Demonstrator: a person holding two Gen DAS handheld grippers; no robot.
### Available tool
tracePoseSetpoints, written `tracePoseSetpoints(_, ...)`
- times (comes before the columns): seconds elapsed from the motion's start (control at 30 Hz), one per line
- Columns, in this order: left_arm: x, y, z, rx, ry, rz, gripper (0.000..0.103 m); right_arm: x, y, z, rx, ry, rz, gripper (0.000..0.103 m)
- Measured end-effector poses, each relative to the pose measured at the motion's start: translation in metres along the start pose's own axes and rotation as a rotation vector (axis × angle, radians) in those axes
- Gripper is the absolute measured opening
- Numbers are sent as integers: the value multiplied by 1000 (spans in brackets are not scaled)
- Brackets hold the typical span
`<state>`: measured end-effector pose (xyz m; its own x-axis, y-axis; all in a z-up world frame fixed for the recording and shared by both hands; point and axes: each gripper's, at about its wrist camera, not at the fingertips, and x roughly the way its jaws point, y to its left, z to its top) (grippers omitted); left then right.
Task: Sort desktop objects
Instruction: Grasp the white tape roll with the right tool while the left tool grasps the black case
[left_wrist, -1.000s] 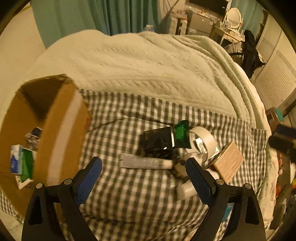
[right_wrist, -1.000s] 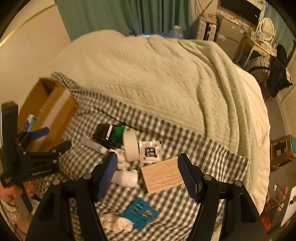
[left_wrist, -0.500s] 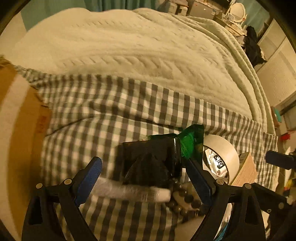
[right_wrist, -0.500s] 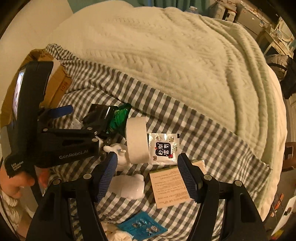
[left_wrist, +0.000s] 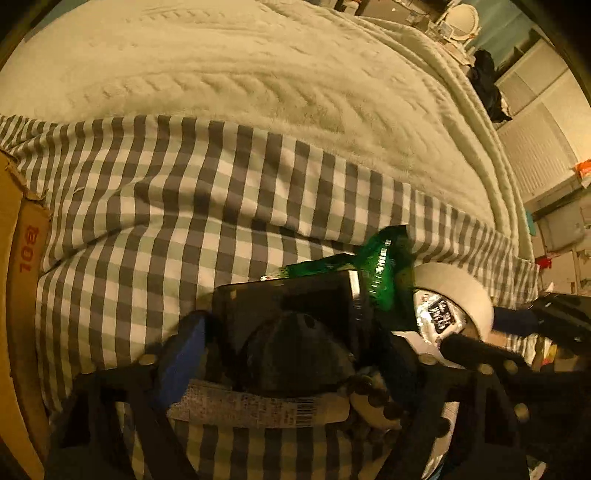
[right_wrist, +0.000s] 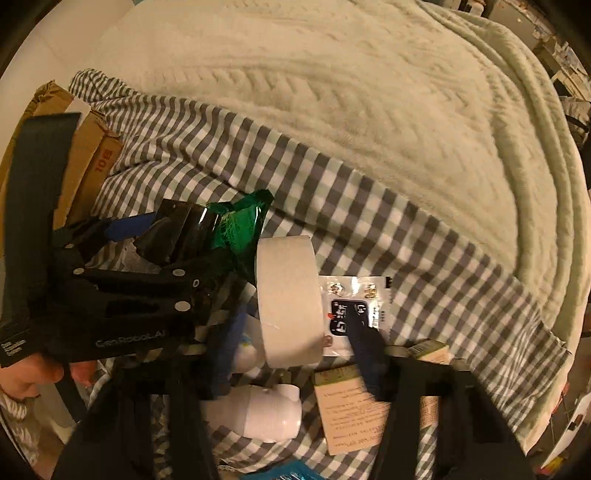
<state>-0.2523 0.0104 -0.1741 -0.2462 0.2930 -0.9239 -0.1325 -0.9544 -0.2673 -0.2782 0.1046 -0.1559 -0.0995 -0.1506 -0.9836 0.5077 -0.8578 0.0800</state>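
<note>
While the left gripper (left_wrist: 291, 354) is straddling the black-and-green packet (left_wrist: 295, 306) mid-pile, jaws spread, right gripper (right_wrist: 295, 350) is bracketing the tape roll (right_wrist: 288, 299), also spread. Keep descending squarely before closing, avoiding the tube (left_wrist: 258, 406) nearer.

1 tape roll (right_wrist: 287, 300), 1 green packet (right_wrist: 236, 225), 1 white bottle (right_wrist: 264, 411), 1 cardboard box (right_wrist: 83, 162), perhaps 2 paper cards (right_wrist: 351, 413).

Black left claw (right_wrist: 173, 254) with blue pads, silver screws, "GenRobot.AI" lettering.
</note>
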Motion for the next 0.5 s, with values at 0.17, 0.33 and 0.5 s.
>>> tracePoseSetpoints(0.17, -7, 1, -1, -2, -5, -5, 79, -6, 4, -2, -34, -17, -46, 29)
tracePoseSetpoints(0.33, -26, 2, -5, -18, -21, -3, 79, -32, -5, -7, -19, -67, -92, 29)
tracePoseSetpoints(0.5, -67, 6, -10, -41, -64, -3, 79, -64, -9, -11, -6, -106, -143, 29)
